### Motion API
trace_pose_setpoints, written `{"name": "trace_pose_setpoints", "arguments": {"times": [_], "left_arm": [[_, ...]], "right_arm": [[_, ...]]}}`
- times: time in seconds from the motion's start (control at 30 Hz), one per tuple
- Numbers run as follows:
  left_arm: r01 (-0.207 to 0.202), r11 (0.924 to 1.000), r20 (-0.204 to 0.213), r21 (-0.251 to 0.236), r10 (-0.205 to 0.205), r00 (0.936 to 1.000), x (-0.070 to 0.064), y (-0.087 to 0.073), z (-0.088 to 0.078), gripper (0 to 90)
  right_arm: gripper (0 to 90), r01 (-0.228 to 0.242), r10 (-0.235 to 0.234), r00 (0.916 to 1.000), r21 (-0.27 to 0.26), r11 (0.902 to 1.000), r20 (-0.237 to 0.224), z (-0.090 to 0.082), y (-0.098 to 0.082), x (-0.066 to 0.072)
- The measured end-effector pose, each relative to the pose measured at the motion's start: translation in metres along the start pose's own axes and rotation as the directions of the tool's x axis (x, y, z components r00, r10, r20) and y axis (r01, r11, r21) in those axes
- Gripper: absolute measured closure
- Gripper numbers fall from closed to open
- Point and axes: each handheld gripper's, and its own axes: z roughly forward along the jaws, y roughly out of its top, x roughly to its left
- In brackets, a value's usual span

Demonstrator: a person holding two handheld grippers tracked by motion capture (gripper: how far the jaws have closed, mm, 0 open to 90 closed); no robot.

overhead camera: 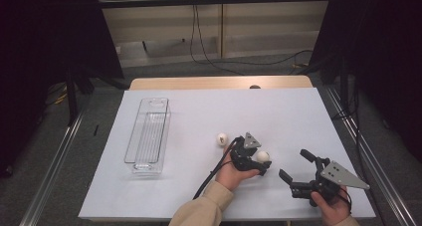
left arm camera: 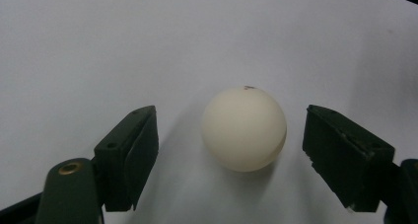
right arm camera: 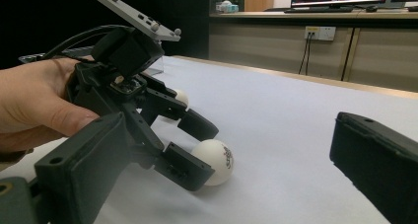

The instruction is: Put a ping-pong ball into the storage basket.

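A white ball (overhead camera: 263, 156) lies on the white table sheet (overhead camera: 298, 111), right of centre. My left gripper (overhead camera: 260, 162) points down at it, with one jaw on each side of the ball. In the left gripper view the ball (left arm camera: 244, 129) sits between the two pads with a gap on both sides, so that gripper (left arm camera: 231, 123) is open. The right gripper view shows the same ball (right arm camera: 219, 161) between those jaws. A second white ball (overhead camera: 222, 138) rests a little to the left. My right gripper (overhead camera: 294, 165) hovers near the front right, wide open and empty.
A long clear plastic container (overhead camera: 149, 136) stands on the left side of the sheet, empty as far as I can see. The table's wooden far edge (overhead camera: 219, 81) shows beyond the sheet. Dark curtains and cables surround the table.
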Motion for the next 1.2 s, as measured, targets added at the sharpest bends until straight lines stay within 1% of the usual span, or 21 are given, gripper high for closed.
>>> {"name": "trace_pose_setpoints", "arguments": {"times": [0.07,0.17,0.2,0.33,0.47,0.6,0.67,0.7,0.83,1.1,1.2], "left_arm": [[0.001,1.0000,0.003,-0.008,-0.001,1.0000,-0.0012,0.0009,0.0013,24.2],[0.003,1.0000,0.000,0.003,-0.003,1.0000,-0.0011,0.0015,0.0034,25.6],[0.004,1.0000,0.005,0.008,-0.004,1.0000,-0.0010,0.0016,0.0038,26.9],[-0.004,0.9999,0.014,0.015,0.003,0.9999,-0.0018,0.0024,0.0065,29.2],[-0.014,0.9996,0.013,0.025,0.014,0.9998,-0.0016,0.0027,0.0076,32.5],[-0.011,0.9998,0.017,0.019,0.010,0.9998,-0.0031,0.0030,0.0095,35.9],[-0.008,0.9998,0.017,0.019,0.008,0.9998,-0.0034,0.0030,0.0096,36.5],[-0.012,0.9997,0.018,0.023,0.012,0.9998,-0.0032,0.0031,0.0098,39.0],[-0.018,0.9995,0.017,0.026,0.018,0.9997,-0.0037,0.0031,0.0100,42.2],[-0.013,0.9995,0.020,0.027,0.013,0.9997,-0.0029,0.0031,0.0101,45.6],[-0.020,0.9993,0.023,0.033,0.019,0.9996,-0.0026,0.0029,0.0096,49.7]], "right_arm": [[1.2,-0.001,0.001,1.0000,0.000,1.0000,0.000,-0.0002,0.0001,0.0002],[1.2,-0.002,0.002,1.0000,0.000,1.0000,-0.001,-0.0003,0.0000,0.0000],[1.2,-0.002,0.002,1.0000,-0.001,1.0000,-0.001,-0.0004,0.0001,0.0000],[1.2,-0.002,0.002,1.0000,-0.001,1.0000,-0.001,-0.0002,0.0001,-0.0001],[1.1,-0.002,0.002,1.0000,-0.001,1.0000,-0.001,-0.0002,0.0000,-0.0002],[1.2,-0.002,0.002,1.0000,-0.002,1.0000,0.000,-0.0002,0.0001,-0.0003],[1.2,-0.002,0.002,1.0000,-0.002,1.0000,0.000,-0.0003,0.0001,-0.0004],[1.2,-0.001,0.001,1.0000,-0.002,1.0000,0.001,-0.0004,0.0001,-0.0005],[1.2,0.000,0.000,1.0000,-0.002,1.0000,0.002,-0.0005,0.0000,-0.0009],[1.2,0.000,0.000,1.0000,-0.001,1.0000,-0.001,-0.0004,0.0001,-0.0008],[1.2,0.001,-0.001,1.0000,-0.002,1.0000,0.001,-0.0005,0.0000,-0.0008]]}}
